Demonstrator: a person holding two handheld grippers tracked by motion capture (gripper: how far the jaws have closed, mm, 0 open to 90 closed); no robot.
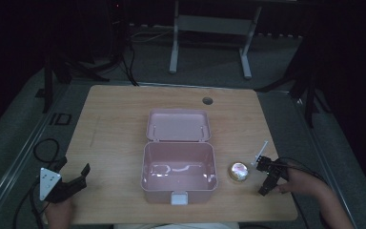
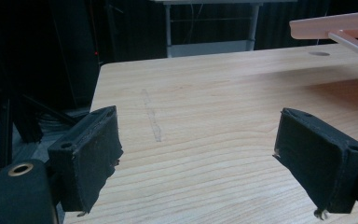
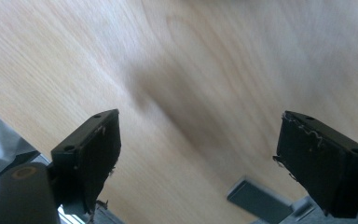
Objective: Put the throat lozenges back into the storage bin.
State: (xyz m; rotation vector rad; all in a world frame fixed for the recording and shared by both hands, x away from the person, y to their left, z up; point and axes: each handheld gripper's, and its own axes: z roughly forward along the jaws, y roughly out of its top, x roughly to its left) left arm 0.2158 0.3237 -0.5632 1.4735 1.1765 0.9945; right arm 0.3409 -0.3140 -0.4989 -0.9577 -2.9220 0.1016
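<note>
Two tools sit low in the high view: left tool point(image 1: 74, 177) at seven o'clock, right tool point(image 1: 266, 177) at four, beside a small round tin point(image 1: 238, 171); the pink box point(image 1: 178, 174) stands open, seemingly empty, so packing looks unstarted. Left gripper view: jaws spread wide over bare counter point(image 2: 205, 116), holding nothing. Right gripper view, blurred: jaws likewise spread, empty.

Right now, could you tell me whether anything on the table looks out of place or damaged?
Nothing stands out: the pink box sits square with its lid open, and the small round object lies beside it.
</note>
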